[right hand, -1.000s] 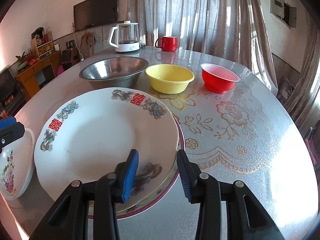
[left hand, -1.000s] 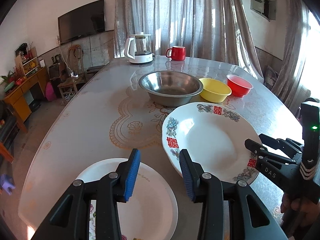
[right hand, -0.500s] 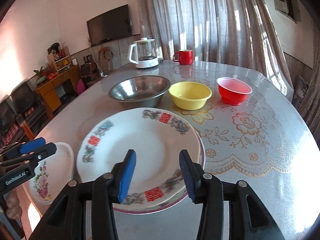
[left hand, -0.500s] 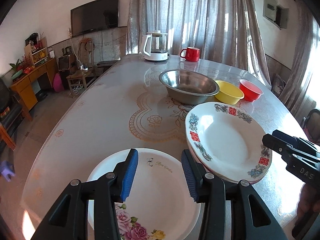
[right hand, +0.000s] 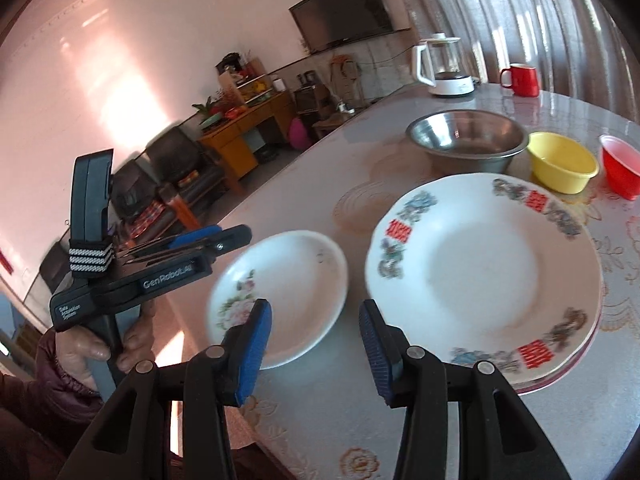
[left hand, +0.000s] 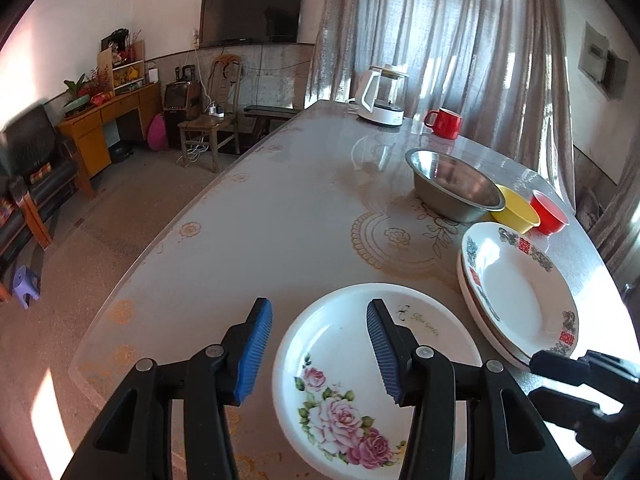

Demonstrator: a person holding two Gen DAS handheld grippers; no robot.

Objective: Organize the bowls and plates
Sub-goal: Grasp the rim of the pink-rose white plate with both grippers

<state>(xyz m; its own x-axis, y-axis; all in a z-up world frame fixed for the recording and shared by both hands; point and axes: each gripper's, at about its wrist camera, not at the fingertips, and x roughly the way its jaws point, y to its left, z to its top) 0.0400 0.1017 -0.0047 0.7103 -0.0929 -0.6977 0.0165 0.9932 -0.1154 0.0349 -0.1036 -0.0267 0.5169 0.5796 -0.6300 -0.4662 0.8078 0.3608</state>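
A small white plate with pink roses (left hand: 344, 360) lies near the table's front edge. My left gripper (left hand: 318, 306) hovers over its left rim; its jaws are opening and hold nothing. To the right sits a stack of large plates (left hand: 516, 292) with red characters. In the right wrist view my right gripper (right hand: 314, 306) stands open above the bare gap between the rose plate (right hand: 296, 280) and the large plates (right hand: 480, 268). Behind them a steel bowl (right hand: 468, 136), a yellow bowl (right hand: 560, 160) and a red bowl (right hand: 622, 160) stand in a row.
A white kettle (left hand: 382, 96) and a red mug (left hand: 446, 122) stand at the far end of the patterned table (left hand: 280, 220). A hand (right hand: 88, 348) holds the left gripper (right hand: 224, 240) at the table's left edge. Chairs and a desk stand beyond that edge.
Both views have swung to the left. The left gripper's jaws have widened over the rose plate. The right gripper has left the large plate's rim and now faces the gap between the plates.
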